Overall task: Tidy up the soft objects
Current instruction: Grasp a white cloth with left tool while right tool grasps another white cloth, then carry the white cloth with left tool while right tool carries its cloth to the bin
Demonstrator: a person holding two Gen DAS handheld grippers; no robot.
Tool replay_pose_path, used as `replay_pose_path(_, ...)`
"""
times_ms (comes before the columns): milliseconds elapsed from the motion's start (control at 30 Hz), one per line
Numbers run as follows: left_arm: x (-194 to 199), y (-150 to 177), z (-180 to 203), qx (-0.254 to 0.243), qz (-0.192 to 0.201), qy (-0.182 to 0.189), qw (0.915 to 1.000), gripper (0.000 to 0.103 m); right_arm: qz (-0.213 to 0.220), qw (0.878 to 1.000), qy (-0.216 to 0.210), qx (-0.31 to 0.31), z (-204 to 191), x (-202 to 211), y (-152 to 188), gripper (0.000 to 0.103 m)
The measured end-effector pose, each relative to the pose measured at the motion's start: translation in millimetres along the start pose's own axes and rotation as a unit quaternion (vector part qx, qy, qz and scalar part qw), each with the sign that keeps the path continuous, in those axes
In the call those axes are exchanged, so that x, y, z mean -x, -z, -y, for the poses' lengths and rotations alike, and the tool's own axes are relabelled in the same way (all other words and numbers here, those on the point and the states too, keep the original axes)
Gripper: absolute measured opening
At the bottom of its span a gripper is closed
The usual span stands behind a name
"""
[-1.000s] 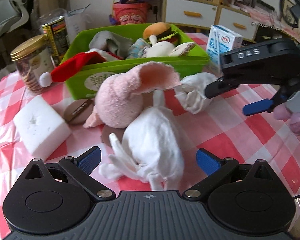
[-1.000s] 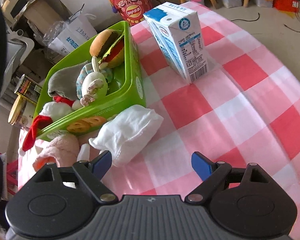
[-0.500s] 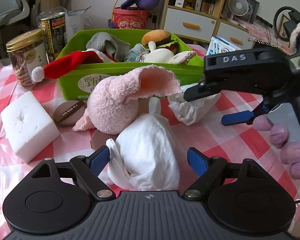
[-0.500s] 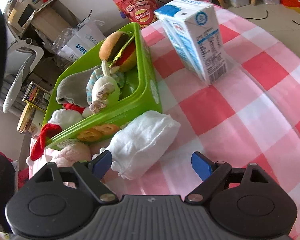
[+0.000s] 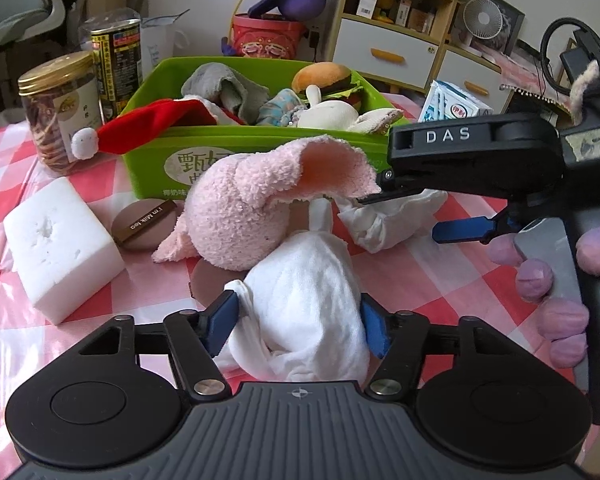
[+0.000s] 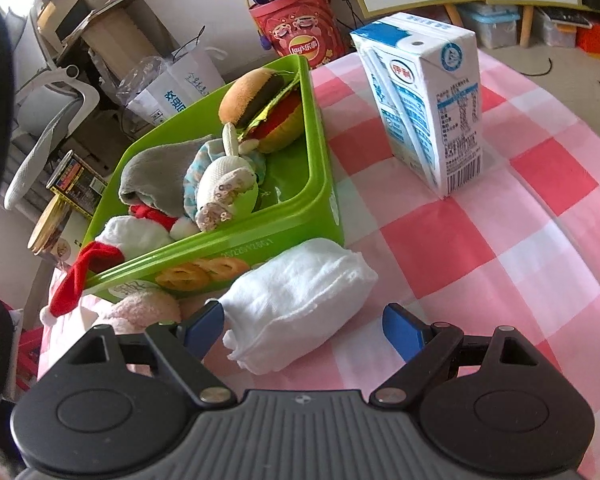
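The soft things lie on a red-and-white checked tablecloth, some already in a green bin at the back: a grey cloth, a plush hamburger, a small cream plush doll and a red Santa hat that droops over the bin's front rim. In front of the bin sits a pink fuzzy sock, its open cuff turned up, and leaning against it a bunched white sock. The left gripper has just been closing; both blue pads touch the sides of that white sock. A second white sock lies just beside the bin's near corner. The right gripper stands open around it, the left pad next to the cloth, the right pad well clear of it; in the left view a gloved hand holds its handle. A white foam block rests left of the pink sock, with a brown powder puff between them. A milk carton stands upright right of the bin, a cookie jar to its left.
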State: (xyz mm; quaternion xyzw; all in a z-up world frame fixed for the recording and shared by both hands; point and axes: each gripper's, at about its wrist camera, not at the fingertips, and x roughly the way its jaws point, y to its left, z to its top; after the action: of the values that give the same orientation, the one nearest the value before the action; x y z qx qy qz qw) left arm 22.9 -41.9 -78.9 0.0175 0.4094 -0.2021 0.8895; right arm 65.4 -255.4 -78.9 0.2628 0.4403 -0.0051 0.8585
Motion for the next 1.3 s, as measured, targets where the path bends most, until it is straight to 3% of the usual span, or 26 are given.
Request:
replay_pose_path(100,2,-1,-2,0.006,-0.001,0.006,1.0000,0.059,0.003,1.000,0.000,0.012,-2,0,1,0.057)
replay_pose_path(367,8,-3,-3,0.013,-0.003,0.014,0.9998,0.045,-0.004,1.000,-0.013,0.012,3,4,0,0.023)
replay_pose_path(533,13,-6,-3,0.019,-0.006,0.019,0.9996,0.036,-0.009,1.000,-0.010,0.019,2,10,0,0.013)
replay_pose_path(867,28,-11,-1,0.021,-0.008,0.034,0.9992,0.029,-0.013,1.000,-0.024,0.015,2,32,-2,0.002)
replay_pose_path(1300,61,-22,-16,0.059,0.028,0.045,0.9969,0.025,-0.012,0.996,-0.076,-0.053,19,69,-6,0.000)
